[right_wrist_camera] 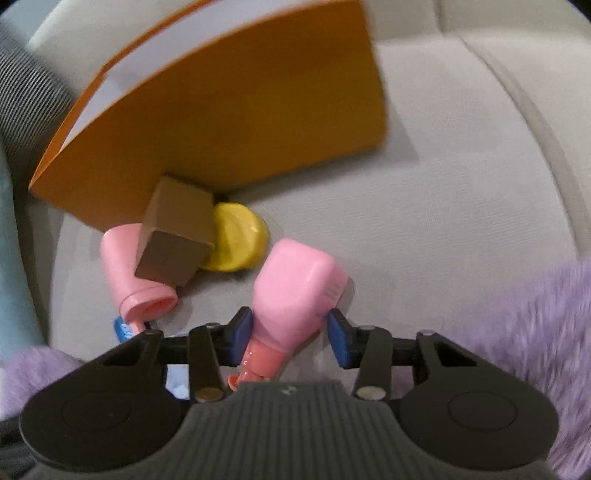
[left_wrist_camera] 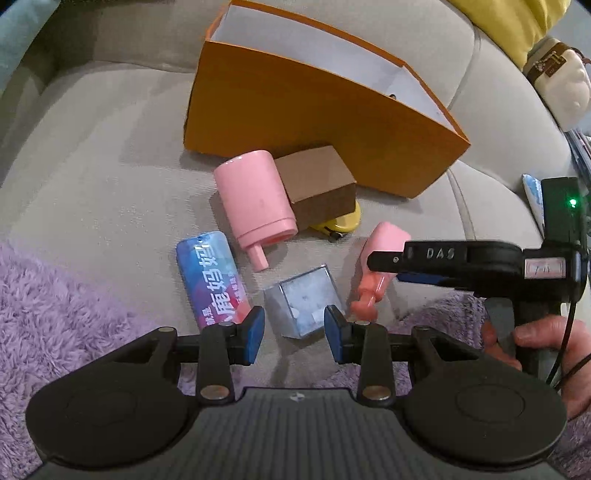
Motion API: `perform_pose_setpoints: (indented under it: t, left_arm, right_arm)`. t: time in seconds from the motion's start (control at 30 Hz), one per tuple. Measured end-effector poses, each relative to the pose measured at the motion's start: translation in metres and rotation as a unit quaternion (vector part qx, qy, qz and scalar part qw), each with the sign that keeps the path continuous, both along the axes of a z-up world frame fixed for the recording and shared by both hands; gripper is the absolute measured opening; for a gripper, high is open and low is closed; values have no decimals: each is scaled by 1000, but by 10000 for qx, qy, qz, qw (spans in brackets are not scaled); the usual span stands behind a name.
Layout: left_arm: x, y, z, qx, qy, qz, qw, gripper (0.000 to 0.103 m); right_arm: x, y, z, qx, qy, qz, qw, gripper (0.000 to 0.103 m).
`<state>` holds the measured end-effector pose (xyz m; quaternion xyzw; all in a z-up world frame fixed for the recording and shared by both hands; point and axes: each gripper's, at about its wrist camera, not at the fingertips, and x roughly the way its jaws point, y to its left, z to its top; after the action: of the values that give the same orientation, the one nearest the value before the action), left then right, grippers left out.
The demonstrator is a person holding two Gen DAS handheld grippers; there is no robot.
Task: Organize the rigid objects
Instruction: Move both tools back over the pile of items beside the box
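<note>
My left gripper is open around a small clear cube box on the grey sofa, pads on either side, not touching. A blue-pink tin lies to its left. My right gripper is open around a small pink bottle with a coral cap; the left pad is close to it, the right pad apart. This bottle and the right gripper also show in the left wrist view. A larger pink bottle, a brown box and a yellow item lie near the orange box.
The orange box is open with a white inside and stands at the back. A purple fluffy blanket covers the near sofa edge. A cream plush and yellow cushion sit at the far right. Sofa seams run on the right.
</note>
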<state>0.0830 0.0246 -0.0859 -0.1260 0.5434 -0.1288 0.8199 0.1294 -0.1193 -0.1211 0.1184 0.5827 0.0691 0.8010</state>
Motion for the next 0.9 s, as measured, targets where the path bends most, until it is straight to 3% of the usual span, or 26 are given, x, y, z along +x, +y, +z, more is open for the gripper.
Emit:
perform_pose_setpoints:
  t: [0.13,0.37,0.5,0.57,0.7,0.9]
  left_arm:
    - [1,3,0,18,2,60,10000,41]
    - [-1,6,-5,52,67,117,9999,41]
    - [-2,7,-4,73,34,104,9999,41]
    - [-3,9,-2,66,17,127,9999,41]
    - [-4,11,-2,55,5,161,9999,41]
    - [-3,12,-3,38,-43,205,9998,41]
  right_arm:
    - [-5,0,4,-39,-52,107,9999,55]
    - [-30,5,-6,65,381,270,9989,54]
    - [-41,19,-13,-270,256,585,9976,42]
    - [-43,21,-12,-153,216,667,9974,25]
    - [-49,26,-2,-294,16,814,9962,22]
    - [-53,21,33,-337,-647,855,9937,13]
